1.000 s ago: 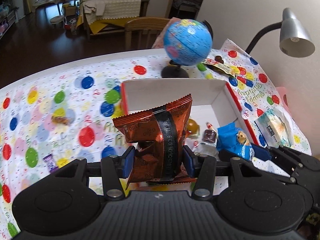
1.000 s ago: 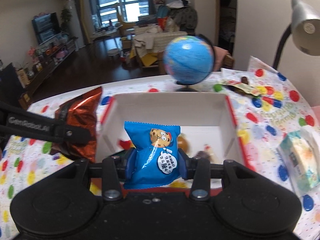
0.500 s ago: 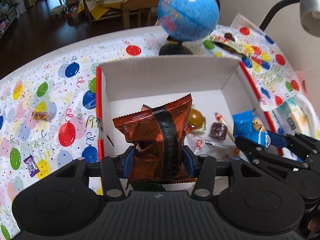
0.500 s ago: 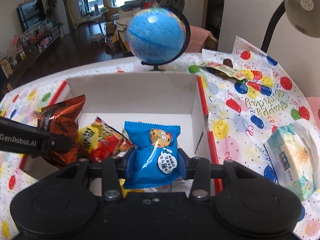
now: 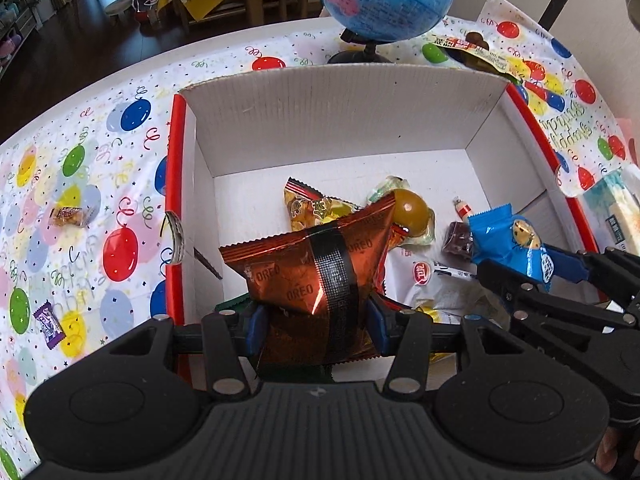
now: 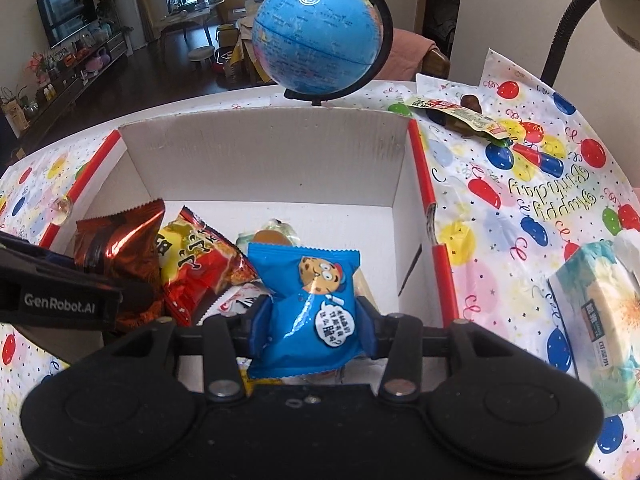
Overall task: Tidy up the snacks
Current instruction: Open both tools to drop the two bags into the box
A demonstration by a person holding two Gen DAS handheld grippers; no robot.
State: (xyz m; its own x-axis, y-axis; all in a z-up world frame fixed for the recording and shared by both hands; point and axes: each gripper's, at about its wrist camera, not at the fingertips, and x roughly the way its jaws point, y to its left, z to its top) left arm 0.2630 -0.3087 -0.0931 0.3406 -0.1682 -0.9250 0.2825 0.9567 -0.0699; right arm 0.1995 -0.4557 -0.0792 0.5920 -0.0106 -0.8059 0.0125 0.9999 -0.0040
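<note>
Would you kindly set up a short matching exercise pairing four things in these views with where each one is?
1. Oreo packet
2. blue cookie packet
3. globe
4. tissue pack

A. behind the box's far wall
B. between the right gripper's pads
C. on the tablecloth, right of the box
D. between the left gripper's pads

Pairs: 1-D, 2-B, 3-A, 4-C

A blue globe (image 6: 316, 36) on a black stand rises behind the box, a tissue pack (image 6: 596, 320) lies on the balloon-print tablecloth (image 5: 100, 200), and a lamp's gooseneck (image 6: 568, 28) curves overhead.
</note>
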